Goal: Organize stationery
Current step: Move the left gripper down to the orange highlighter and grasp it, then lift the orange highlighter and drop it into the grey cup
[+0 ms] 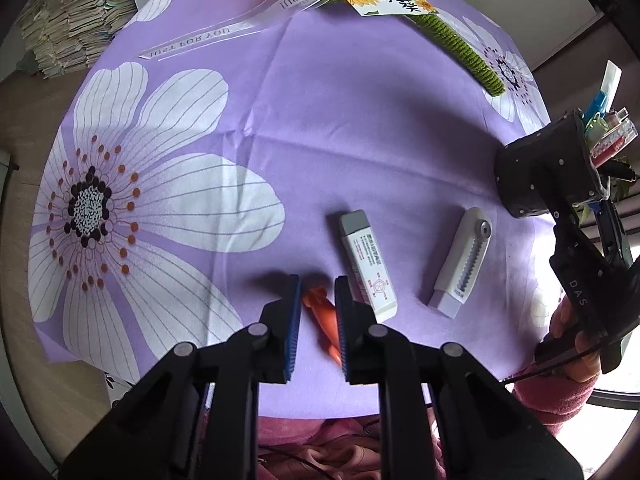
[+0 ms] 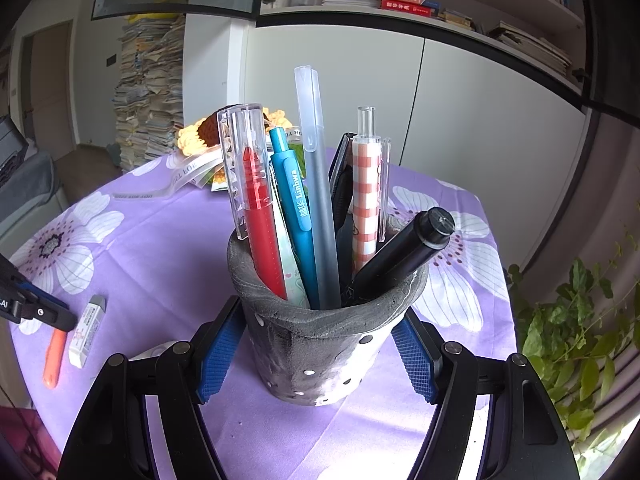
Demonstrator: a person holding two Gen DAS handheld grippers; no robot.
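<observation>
Two grippers work over a tabletop [image 1: 320,128] covered in a purple cloth printed with large white flowers. At the near edge, the left gripper [image 1: 317,286] points steeply down with its blue-padded jaws drawn narrow around an orange pen [image 1: 325,320], which lies flat on the cloth. Just beside it rests a white eraser [image 1: 368,264] in a printed sleeve with a grey end, and farther right a white retractable eraser [image 1: 464,260] with a toothed slider. The right gripper [image 2: 316,356] clasps a grey speckled pen holder [image 2: 320,340] by its sides, standing upright near the table's right edge and crowded with pens: red, teal, frosted grey, checked orange and black.
</observation>
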